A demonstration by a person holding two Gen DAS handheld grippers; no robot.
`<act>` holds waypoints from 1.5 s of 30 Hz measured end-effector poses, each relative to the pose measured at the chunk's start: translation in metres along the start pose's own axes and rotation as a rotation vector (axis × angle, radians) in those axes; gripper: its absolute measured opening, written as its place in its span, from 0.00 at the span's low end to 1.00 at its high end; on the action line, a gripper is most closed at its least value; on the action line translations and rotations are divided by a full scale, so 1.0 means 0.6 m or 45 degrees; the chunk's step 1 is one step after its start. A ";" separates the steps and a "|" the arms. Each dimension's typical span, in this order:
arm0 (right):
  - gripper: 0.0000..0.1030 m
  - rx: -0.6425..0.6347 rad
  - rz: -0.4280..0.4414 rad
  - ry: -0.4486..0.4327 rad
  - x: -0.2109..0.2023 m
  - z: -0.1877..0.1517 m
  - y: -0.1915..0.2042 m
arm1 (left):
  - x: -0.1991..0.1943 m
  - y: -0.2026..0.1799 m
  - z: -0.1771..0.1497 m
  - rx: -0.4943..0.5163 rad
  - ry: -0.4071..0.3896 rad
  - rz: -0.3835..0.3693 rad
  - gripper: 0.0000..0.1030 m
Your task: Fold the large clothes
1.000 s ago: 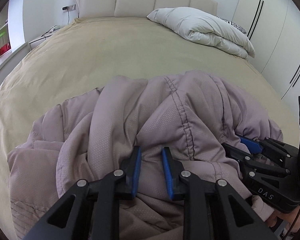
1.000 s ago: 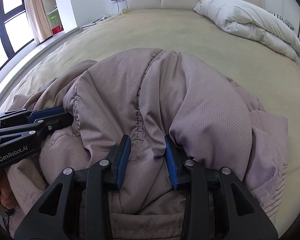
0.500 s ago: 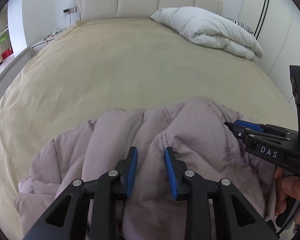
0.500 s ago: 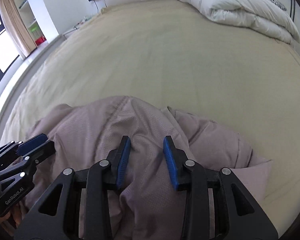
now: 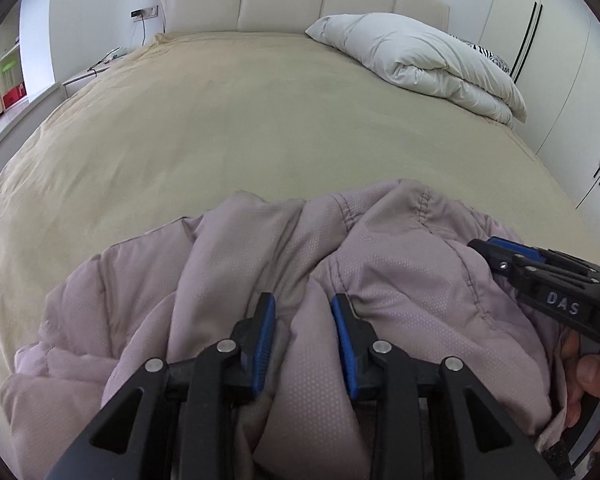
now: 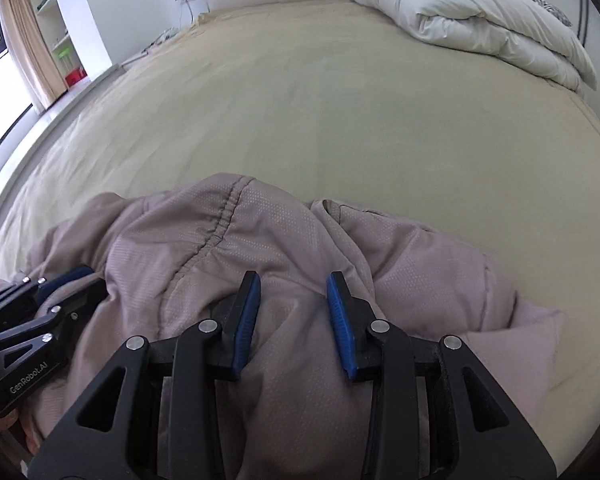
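**Mauve jacket gripped in both tongs at the bed's near edge**

Mauve quilted puffer jacket (image 5: 380, 280) lies bunched in a heap at the near edge of the wide beige-covered bed (image 5: 240, 128); the far stretch of the bed is bare up to a folded white duvet (image 5: 420, 64) at its far right corner. Going left to right, the left gripper (image 5: 303, 336) pinches a ridge of the padded fabric between its blue pads, and the right gripper (image 6: 294, 320) clamps a second fold just beside it. My guess is this is the spreading-out step, no fold made yet. Next would call for lifting both holds apart and laying the jacket flat toward the bed's middle.
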State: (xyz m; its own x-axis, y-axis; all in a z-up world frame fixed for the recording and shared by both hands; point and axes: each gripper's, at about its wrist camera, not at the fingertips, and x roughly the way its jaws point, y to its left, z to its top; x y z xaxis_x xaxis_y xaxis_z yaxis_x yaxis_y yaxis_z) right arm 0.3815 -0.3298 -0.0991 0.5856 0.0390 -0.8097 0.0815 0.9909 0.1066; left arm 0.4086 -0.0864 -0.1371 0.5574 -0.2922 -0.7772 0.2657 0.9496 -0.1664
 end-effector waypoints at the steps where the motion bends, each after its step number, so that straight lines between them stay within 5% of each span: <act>1: 0.33 0.009 0.041 -0.055 -0.031 -0.008 0.005 | -0.022 0.000 -0.006 0.005 -0.029 0.001 0.32; 6: 0.33 -0.168 0.177 -0.161 -0.131 -0.071 0.078 | -0.082 0.002 -0.048 -0.001 -0.109 0.028 0.32; 9: 0.33 -0.288 0.105 -0.074 -0.107 -0.120 0.119 | -0.073 0.010 -0.068 0.008 -0.087 0.039 0.32; 11: 0.33 -0.208 0.128 -0.029 -0.077 -0.144 0.116 | -0.069 0.010 -0.073 0.024 -0.088 0.035 0.32; 20: 0.33 -0.249 0.056 -0.100 -0.037 -0.186 0.140 | -0.047 0.016 -0.077 0.006 -0.074 0.014 0.32; 22: 0.33 -0.211 0.076 -0.081 -0.054 -0.171 0.133 | -0.080 0.009 -0.074 -0.018 -0.095 0.027 0.32; 27: 0.33 -0.100 0.013 -0.321 -0.164 -0.167 0.095 | -0.149 -0.036 -0.085 0.019 -0.197 -0.050 0.32; 32: 0.33 -0.105 -0.053 -0.136 -0.119 -0.192 0.060 | -0.086 -0.053 -0.101 0.045 -0.072 0.001 0.32; 45: 0.37 -0.114 -0.017 -0.210 -0.116 -0.234 0.044 | -0.074 -0.062 -0.108 0.075 -0.048 0.060 0.32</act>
State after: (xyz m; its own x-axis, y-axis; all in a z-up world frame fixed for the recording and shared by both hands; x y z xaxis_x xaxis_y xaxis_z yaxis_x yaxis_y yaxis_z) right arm 0.2297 -0.2886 -0.1210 0.7098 0.0116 -0.7043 0.0225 0.9990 0.0392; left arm 0.3229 -0.1015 -0.1355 0.5993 -0.2524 -0.7597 0.2840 0.9543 -0.0931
